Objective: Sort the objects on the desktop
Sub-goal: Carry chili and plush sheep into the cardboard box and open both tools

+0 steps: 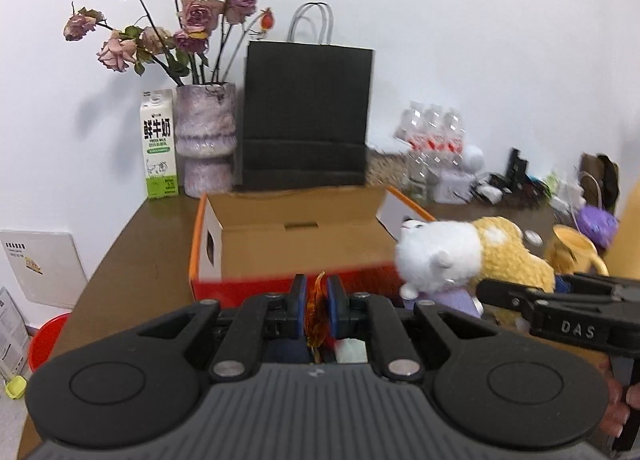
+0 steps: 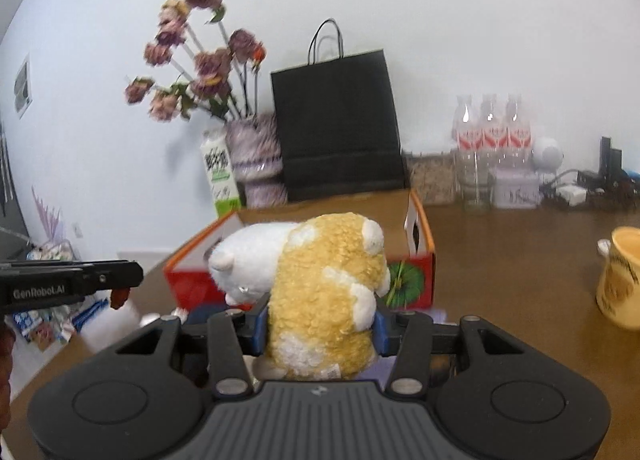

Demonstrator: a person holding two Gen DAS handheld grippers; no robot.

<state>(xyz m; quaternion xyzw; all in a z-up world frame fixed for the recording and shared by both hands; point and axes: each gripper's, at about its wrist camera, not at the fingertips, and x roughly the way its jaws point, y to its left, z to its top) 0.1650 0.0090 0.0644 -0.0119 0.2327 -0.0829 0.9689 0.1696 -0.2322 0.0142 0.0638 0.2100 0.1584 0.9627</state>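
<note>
My left gripper (image 1: 317,292) is shut on a thin amber-brown translucent piece (image 1: 316,312), held just in front of the open cardboard box (image 1: 296,240). My right gripper (image 2: 320,320) is shut on a yellow-and-white plush toy (image 2: 324,292) and holds it before the same box (image 2: 420,256). The plush (image 1: 460,256) shows at the right of the left wrist view, with the right gripper (image 1: 560,312) beneath it. The left gripper (image 2: 80,284) enters the right wrist view from the left, the amber piece (image 2: 120,296) hanging at its tip.
On the brown table (image 1: 140,260): a black paper bag (image 1: 306,116), a vase of dried roses (image 1: 206,140), a milk carton (image 1: 159,144), water bottles (image 2: 492,136), a yellow mug (image 2: 620,276), cables and small items at the back right. A red bin (image 1: 48,340) stands off the left edge.
</note>
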